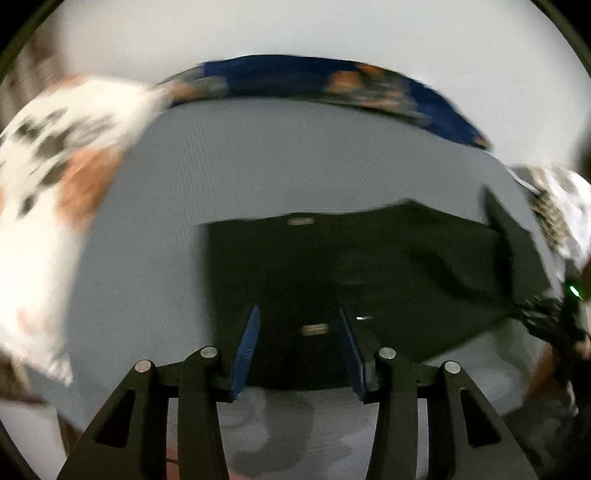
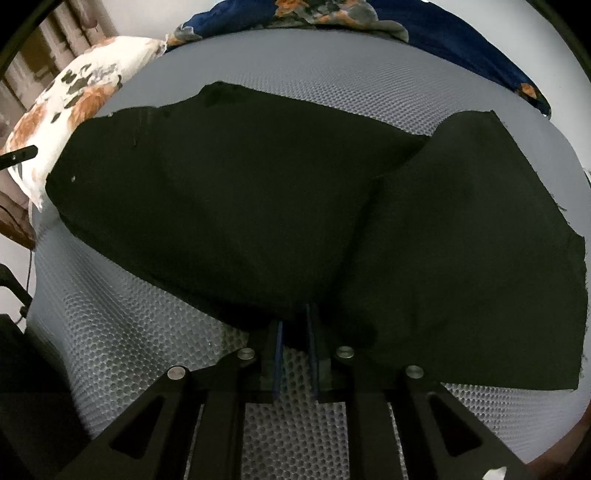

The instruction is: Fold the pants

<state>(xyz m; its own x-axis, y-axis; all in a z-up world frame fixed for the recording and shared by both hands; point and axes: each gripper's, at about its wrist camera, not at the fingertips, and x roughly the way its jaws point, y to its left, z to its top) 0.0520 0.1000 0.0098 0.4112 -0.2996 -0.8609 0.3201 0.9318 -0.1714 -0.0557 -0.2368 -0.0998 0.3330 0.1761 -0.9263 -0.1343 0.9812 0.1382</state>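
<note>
The black pants (image 2: 258, 192) lie spread on a grey mesh mattress (image 2: 122, 325), with one part folded over at the right (image 2: 480, 240). My right gripper (image 2: 297, 314) is shut on the near edge of the pants, its blue pads pinching the cloth. In the left wrist view the pants (image 1: 369, 273) lie flat ahead, with a small label at the far edge. My left gripper (image 1: 297, 314) is open above the near part of the pants, its blue pads (image 1: 247, 343) wide apart and holding nothing. The right gripper (image 1: 565, 314) shows blurred at the right edge.
A white floral pillow (image 2: 74, 107) lies at the left. A blue floral blanket (image 2: 443, 33) runs along the far edge of the mattress. The left wrist view is motion-blurred.
</note>
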